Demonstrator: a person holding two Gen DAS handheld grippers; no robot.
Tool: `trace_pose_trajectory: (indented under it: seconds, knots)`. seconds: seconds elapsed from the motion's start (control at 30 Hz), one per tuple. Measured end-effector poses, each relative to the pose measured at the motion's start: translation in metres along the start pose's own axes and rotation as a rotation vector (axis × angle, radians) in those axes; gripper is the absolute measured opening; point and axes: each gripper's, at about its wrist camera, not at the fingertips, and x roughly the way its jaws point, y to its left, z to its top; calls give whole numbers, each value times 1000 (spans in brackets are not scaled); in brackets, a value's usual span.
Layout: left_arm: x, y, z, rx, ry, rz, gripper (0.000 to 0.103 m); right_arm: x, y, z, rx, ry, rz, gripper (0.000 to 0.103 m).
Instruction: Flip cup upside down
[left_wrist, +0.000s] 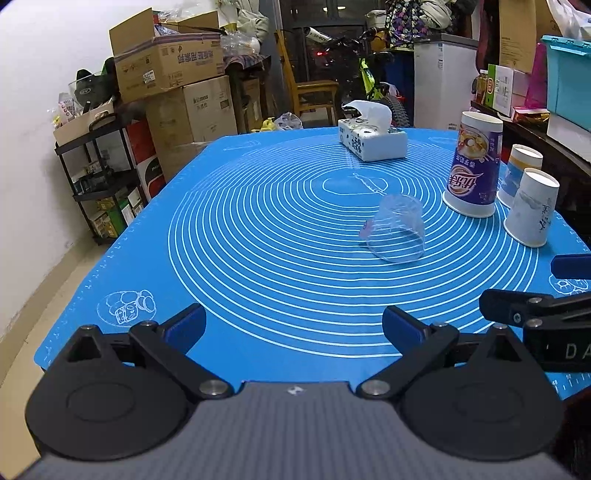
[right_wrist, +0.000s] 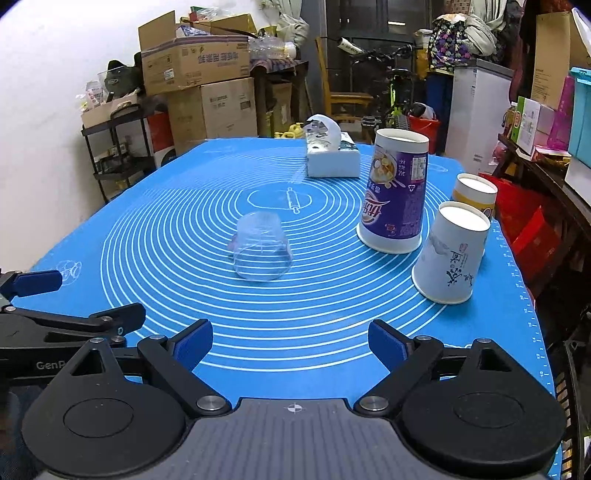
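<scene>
A clear plastic cup stands upside down, mouth down, near the middle of the blue mat; it also shows in the right wrist view. My left gripper is open and empty, low over the mat's near edge, well short of the cup. My right gripper is open and empty, also near the front edge. Each gripper shows at the edge of the other's view, the right one and the left one.
A tall purple paper cup, a white printed paper cup and a yellow-banded cup stand upside down at the right. A tissue box sits at the back. Boxes, shelves and a bicycle surround the table.
</scene>
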Motion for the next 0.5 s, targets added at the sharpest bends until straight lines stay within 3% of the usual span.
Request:
trace_pose_trajectory:
  seconds: [0.5]
  knots:
    - [-1,-3,-1,2,0,-1,101,-7,1,-3,-8,9,0,92]
